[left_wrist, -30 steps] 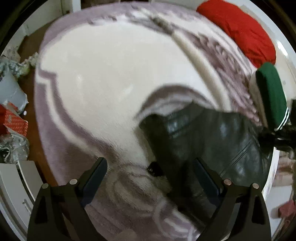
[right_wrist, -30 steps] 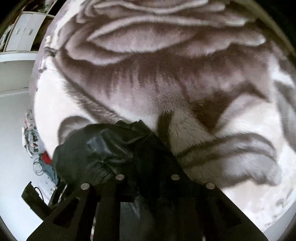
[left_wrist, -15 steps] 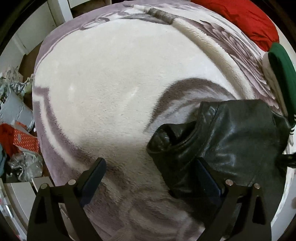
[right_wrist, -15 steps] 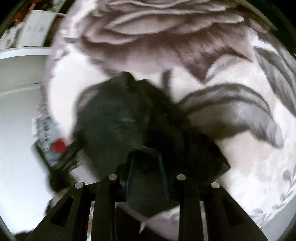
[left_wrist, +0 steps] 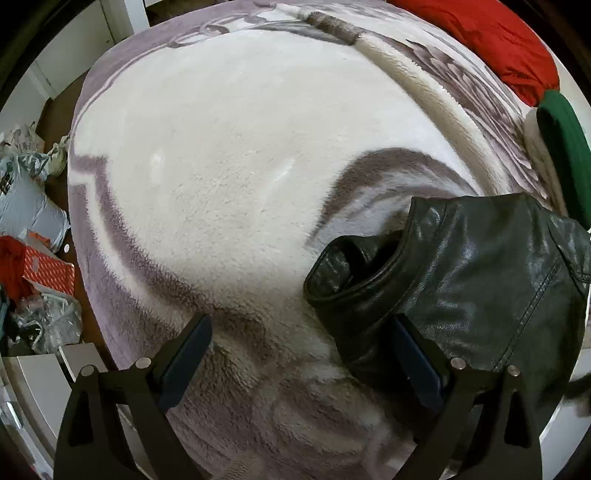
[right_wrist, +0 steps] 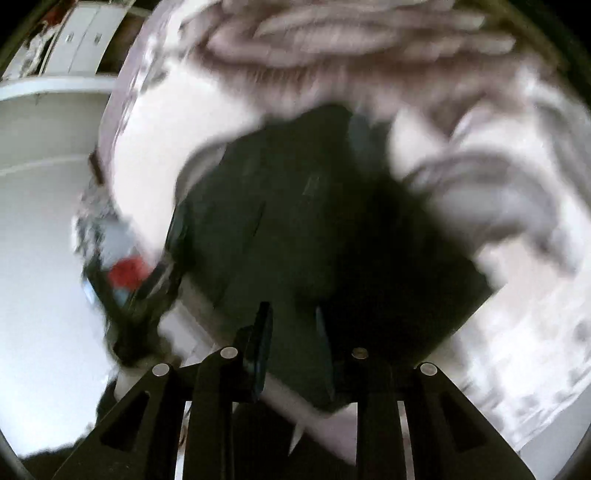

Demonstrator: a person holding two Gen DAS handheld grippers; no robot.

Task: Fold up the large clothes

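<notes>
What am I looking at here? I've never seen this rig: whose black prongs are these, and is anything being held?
No robot: a person carries a two-finger gripper in each hand, each with a fisheye camera looking along its fingers. In the left view, the left gripper is wide open, holding nothing, over a cream-and-mauve plush blanket. A black leather jacket lies on it; red and green items sit at the far edge. The right view is motion-blurred: the right gripper has its fingers slightly apart around the jacket's edge; whether it grips is unclear.
</notes>
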